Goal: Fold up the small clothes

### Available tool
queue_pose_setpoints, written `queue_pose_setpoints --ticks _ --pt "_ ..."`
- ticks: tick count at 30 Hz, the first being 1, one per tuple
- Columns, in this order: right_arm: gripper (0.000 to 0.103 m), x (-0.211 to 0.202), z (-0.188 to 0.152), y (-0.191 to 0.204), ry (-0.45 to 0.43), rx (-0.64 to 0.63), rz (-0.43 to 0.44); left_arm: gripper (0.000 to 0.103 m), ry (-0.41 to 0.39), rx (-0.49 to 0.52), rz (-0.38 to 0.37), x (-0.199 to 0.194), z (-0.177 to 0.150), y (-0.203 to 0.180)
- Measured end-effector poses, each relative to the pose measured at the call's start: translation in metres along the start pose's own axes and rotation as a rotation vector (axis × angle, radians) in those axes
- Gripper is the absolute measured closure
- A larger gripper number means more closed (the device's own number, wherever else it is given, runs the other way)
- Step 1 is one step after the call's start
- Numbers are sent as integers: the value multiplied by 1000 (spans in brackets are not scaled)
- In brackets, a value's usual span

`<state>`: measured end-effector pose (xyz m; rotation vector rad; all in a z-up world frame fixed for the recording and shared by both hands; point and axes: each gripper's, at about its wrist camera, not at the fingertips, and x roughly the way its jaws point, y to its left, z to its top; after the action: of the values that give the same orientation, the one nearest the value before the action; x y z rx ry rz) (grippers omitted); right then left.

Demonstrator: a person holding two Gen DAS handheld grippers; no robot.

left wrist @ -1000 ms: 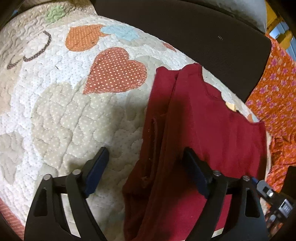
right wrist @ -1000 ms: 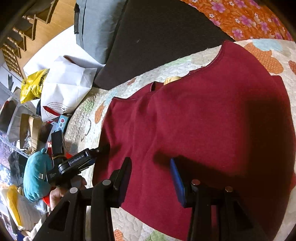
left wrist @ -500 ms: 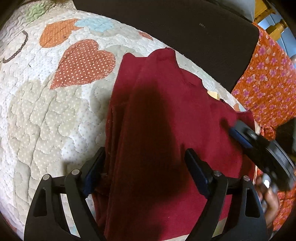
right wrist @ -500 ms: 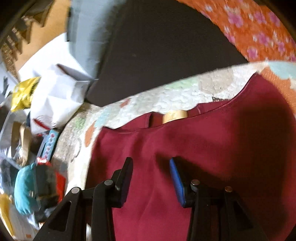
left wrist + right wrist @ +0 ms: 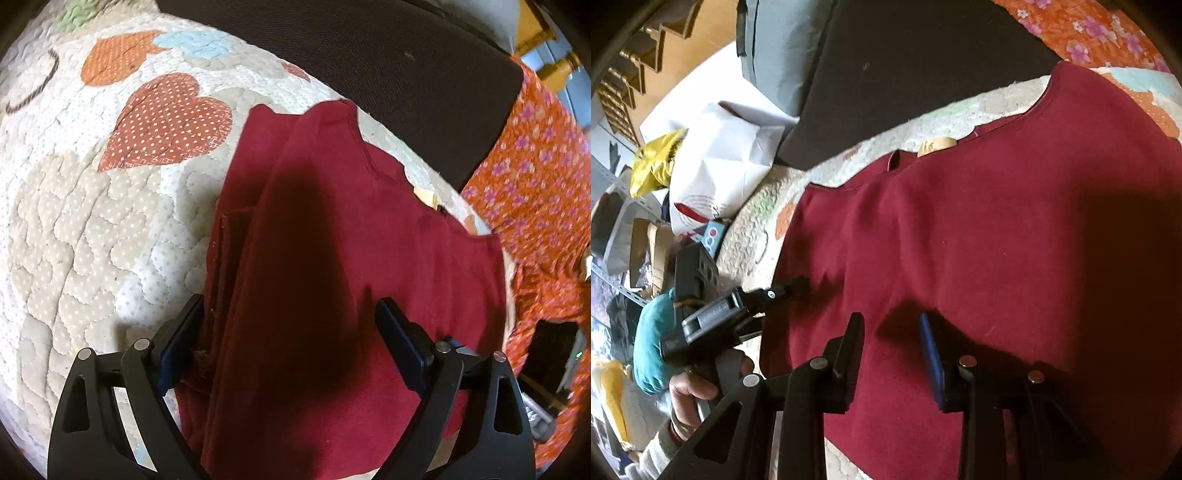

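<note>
Left wrist view looks down on a dark red garment [image 5: 332, 258] spread on a quilted cover [image 5: 92, 240] patched with hearts, its neckline toward the quilt's far edge where a black cushion [image 5: 388, 66] begins. The left gripper [image 5: 288, 332] stands wide apart over the garment's left side, where the cloth lies doubled in a lengthwise fold; its left pad sits at the folded edge, though whether it touches the cloth is hard to judge. Its jaws have just been widening. In the right wrist view, the right gripper [image 5: 892, 350] hovers low over the garment's hem area, its jaws having just narrowed to a modest gap with cloth below and nothing pinched. An orange floral fabric [image 5: 535, 177] lies beside the quilt's right edge.
</note>
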<state>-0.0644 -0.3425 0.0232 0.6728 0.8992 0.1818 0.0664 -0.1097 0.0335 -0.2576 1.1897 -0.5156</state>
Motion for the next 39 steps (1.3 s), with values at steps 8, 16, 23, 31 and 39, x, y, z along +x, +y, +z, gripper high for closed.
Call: queue_pose_setpoints --ticks 8,16,23,31,39 --pt "72 0 1 13 48 -32 8 70 17 -29 -14 -10 -1 1" --pt "72 -50 8 -13 -52 75 47 78 13 -54 -155 -38 3 -39" --pt "71 -100 1 -47 -144 152 34 82 38 97 -252 -33 -21 -138" --pt "59 -104 -14 -102 -215 455 227 81 321 201 -368 24 -63 -176" --pt "45 -101 -9 -71 -210 324 176 57 78 301 -200 -56 -41 -144"
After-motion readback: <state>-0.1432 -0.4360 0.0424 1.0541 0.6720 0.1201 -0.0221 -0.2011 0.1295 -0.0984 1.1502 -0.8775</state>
